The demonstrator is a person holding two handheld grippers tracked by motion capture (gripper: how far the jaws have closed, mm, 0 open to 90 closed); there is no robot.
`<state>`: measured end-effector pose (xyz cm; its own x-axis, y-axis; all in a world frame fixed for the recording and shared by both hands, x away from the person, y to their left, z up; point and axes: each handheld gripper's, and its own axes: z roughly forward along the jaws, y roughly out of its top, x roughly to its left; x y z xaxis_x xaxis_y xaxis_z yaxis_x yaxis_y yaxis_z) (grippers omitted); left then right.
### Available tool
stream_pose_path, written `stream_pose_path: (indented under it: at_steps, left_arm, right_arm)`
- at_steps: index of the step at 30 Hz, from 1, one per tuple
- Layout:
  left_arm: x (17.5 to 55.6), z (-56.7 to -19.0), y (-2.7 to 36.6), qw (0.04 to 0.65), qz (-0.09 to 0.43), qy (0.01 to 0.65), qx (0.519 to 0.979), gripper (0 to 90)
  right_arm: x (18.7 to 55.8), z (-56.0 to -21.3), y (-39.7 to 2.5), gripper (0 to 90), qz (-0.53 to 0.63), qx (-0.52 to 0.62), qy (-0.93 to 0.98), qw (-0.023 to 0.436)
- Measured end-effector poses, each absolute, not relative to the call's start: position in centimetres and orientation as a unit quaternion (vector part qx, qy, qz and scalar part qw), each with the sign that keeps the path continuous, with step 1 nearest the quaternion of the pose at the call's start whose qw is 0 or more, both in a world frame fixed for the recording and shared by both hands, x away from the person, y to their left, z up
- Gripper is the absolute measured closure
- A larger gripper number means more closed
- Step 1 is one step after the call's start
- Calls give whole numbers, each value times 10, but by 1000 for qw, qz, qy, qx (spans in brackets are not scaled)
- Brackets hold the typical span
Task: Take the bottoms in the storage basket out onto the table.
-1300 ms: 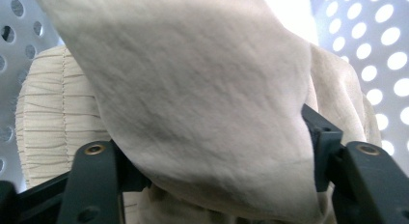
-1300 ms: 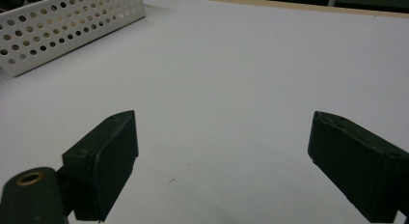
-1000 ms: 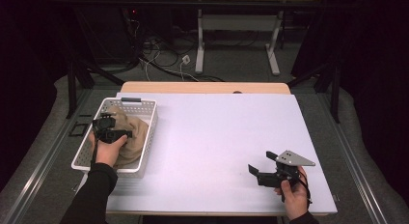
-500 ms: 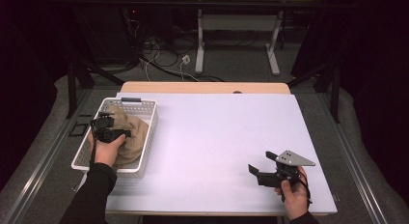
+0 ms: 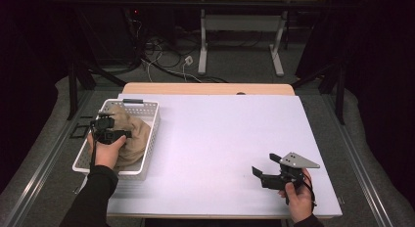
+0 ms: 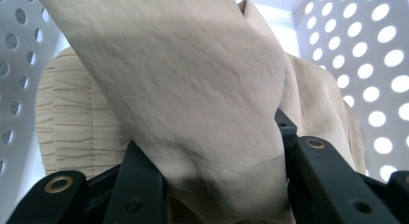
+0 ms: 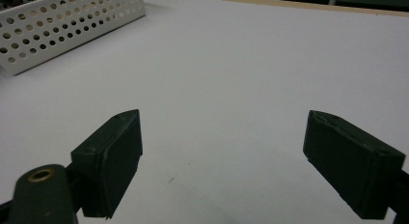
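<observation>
Lying along the length of the white perforated plastic basket [image 5: 147, 139], the crumpled beige cloth [image 5: 134, 136] runs its long axis from the near end toward the far end, where a dark handle sits on the rim. The basket rests at the left edge of the white-topped desk [image 5: 220, 139]. The left hand-held gripper [image 5: 105, 131] is down in the basket — in the left gripper view its two black jaws pinch a thick fold of the cloth [image 6: 193, 98] between them, and the fabric rises up out of the grip. The cloth looks soft and matte, with a band of fine gathered pleats at the left of that view and the dotted basket walls [image 6: 366, 64] close on both sides.

The right hand-held gripper [image 5: 266, 170] rests at the near right of the desk, well apart from the basket — its jaws stand wide, with bare desk surface [image 7: 226, 89] between them and the basket's corner [image 7: 67, 21] far off.
</observation>
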<state>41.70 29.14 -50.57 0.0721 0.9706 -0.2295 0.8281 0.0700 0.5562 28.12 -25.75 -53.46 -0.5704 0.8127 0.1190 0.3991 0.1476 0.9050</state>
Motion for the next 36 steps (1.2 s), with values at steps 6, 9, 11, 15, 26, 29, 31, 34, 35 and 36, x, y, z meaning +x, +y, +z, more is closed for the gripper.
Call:
stream_pose_path:
  at_steps: [6, 9, 11, 15, 26, 29, 31, 34, 35, 36]
  left_arm:
    - [416, -504, 291, 298, 127, 668, 670, 628]
    - [415, -502, 292, 300, 129, 666, 671, 631]
    - [414, -501, 292, 303, 131, 664, 671, 632]
    - [413, -494, 293, 304, 135, 660, 673, 634]
    - [410, -480, 292, 318, 149, 655, 669, 635]
    - [409, -475, 293, 321, 153, 655, 667, 636]
    - [409, -472, 295, 322, 156, 652, 668, 636]
    - [408, -468, 295, 326, 159, 652, 666, 636]
    - [407, -467, 296, 326, 160, 650, 668, 636]
    - [407, -465, 296, 328, 162, 651, 665, 636]
  right_arm:
    - [281, -534, -258, 135, 502, 414, 732, 205]
    - [281, -534, -258, 136, 502, 415, 731, 205]
    - [281, -535, -258, 136, 502, 414, 731, 205]
    - [281, -535, -258, 136, 501, 414, 732, 206]
    - [281, -535, -258, 136, 501, 413, 732, 206]
    - [281, -535, -258, 136, 501, 414, 732, 206]
    - [281, -535, -258, 136, 501, 413, 732, 206]
    - [281, -535, -258, 136, 501, 415, 731, 206]
    - [281, -535, -258, 136, 500, 414, 732, 206]
    - [281, -535, -258, 136, 500, 414, 732, 207]
